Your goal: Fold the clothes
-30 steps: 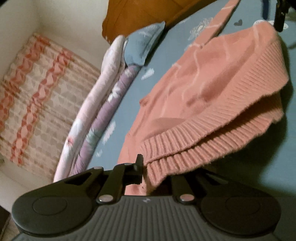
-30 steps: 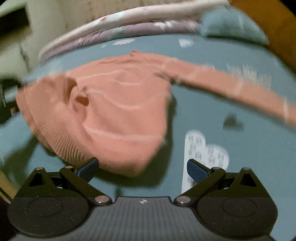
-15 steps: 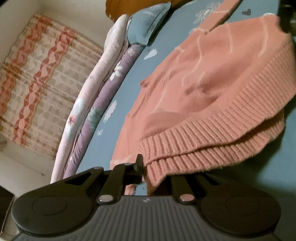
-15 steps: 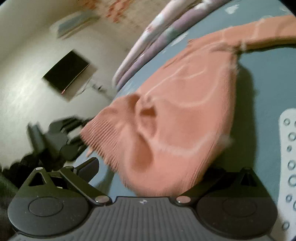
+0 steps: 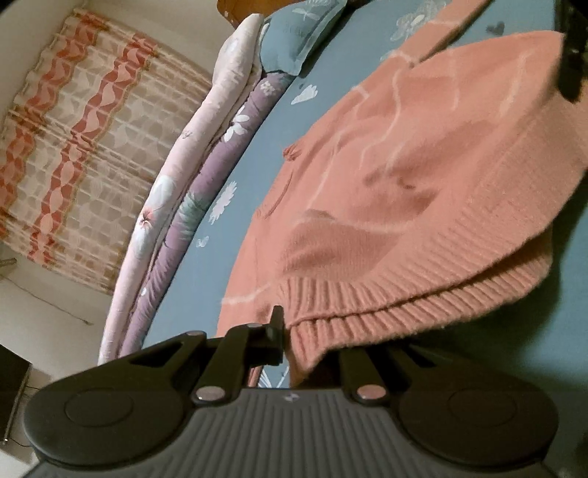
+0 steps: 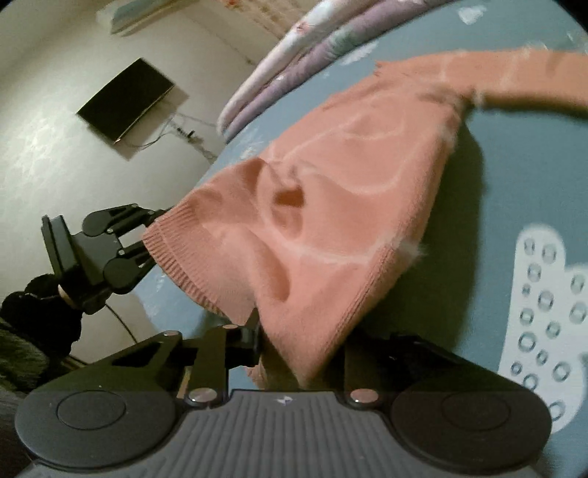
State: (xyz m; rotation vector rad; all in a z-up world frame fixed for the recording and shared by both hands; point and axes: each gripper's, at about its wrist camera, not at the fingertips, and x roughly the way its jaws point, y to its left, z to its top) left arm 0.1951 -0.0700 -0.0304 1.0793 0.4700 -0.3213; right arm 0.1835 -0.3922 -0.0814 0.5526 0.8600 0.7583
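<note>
A salmon-pink knit sweater (image 5: 422, 165) with pale lines lies on the blue patterned bed sheet (image 5: 239, 220), its ribbed hem lifted toward both cameras. My left gripper (image 5: 305, 342) is shut on one corner of the hem. In the right wrist view the left gripper (image 6: 147, 235) holds the sweater (image 6: 349, 191) at its left edge. My right gripper (image 6: 294, 342) has its jaws closing on the other hem corner, with the knit between them and its right finger hidden under the fabric. One sleeve (image 6: 514, 73) stretches away across the sheet (image 6: 477, 184).
Folded pink and purple quilts (image 5: 191, 176) and a blue pillow (image 5: 301, 33) line the bed's far side. A patterned curtain (image 5: 73, 147) hangs beyond. A dark flat screen (image 6: 125, 99) is on the pale wall. A person's dark sleeve (image 6: 36, 305) is behind the left gripper.
The right gripper's jaws went from wide open to closed on the hem corner, and its view swung left. The left gripper rose a little with the hem.
</note>
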